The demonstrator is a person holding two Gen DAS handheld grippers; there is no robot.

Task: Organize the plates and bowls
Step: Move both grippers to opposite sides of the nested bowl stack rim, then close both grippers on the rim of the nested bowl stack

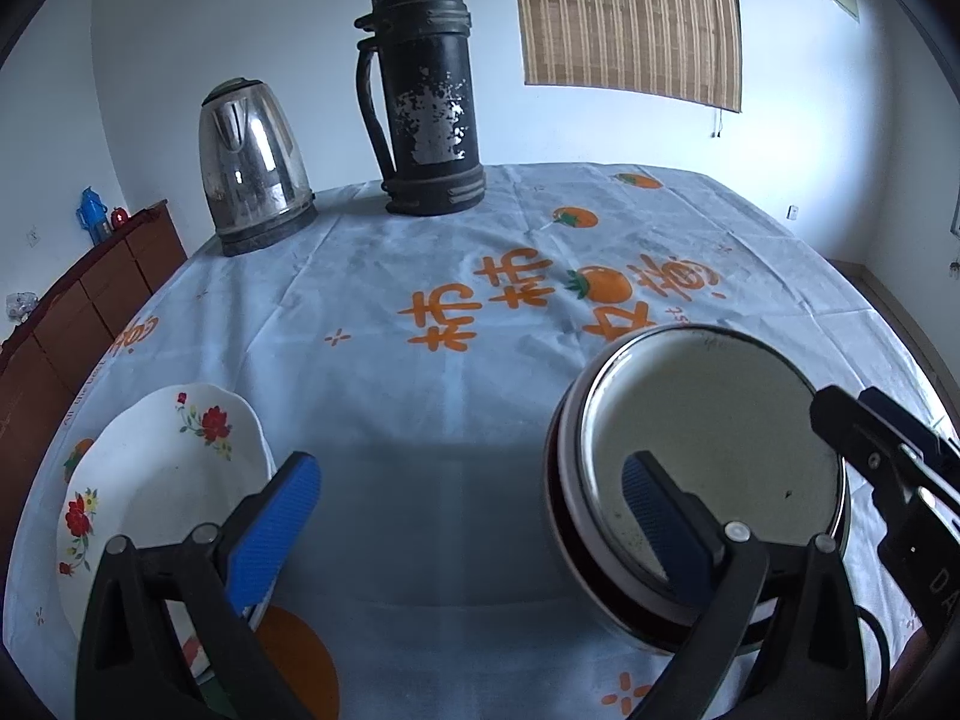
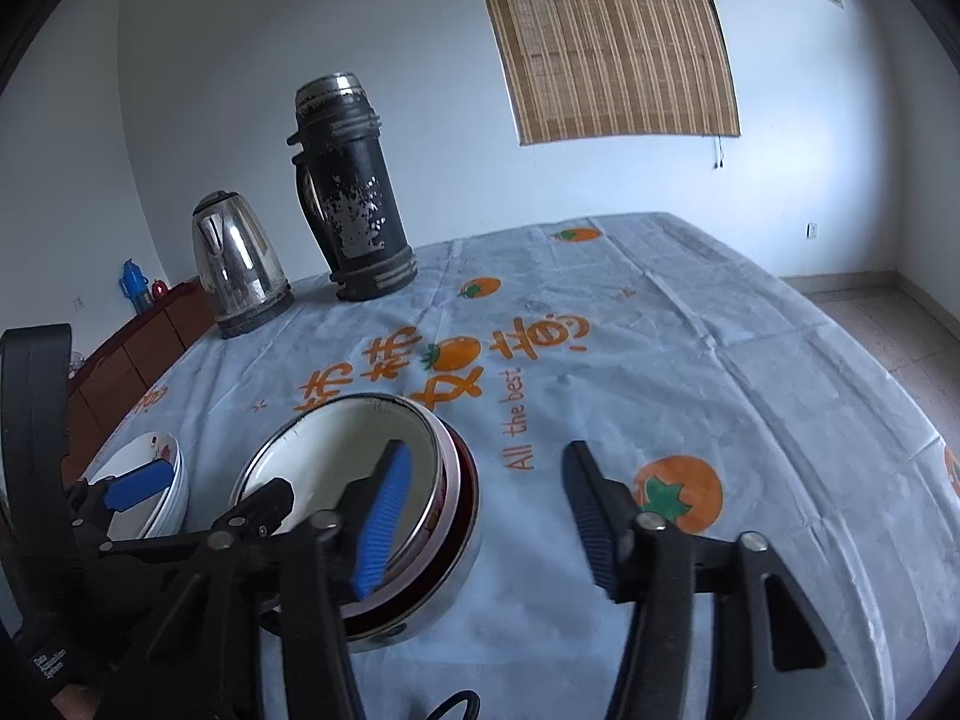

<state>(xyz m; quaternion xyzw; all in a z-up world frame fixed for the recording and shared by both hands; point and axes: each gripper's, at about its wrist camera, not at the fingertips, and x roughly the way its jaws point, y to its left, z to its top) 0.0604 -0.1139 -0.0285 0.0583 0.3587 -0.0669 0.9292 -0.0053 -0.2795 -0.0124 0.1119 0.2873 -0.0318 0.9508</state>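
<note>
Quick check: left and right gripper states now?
Left gripper: open, holding nothing.
Right gripper: open, one finger inside the bowl, not gripping.

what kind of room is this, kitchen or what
Probably a dining room at home: a table under a persimmon-print tablecloth, a steel kettle beside a worn thermos flask, and a bamboo window blind.

Left gripper gapes between floral plate and bowl.
</note>
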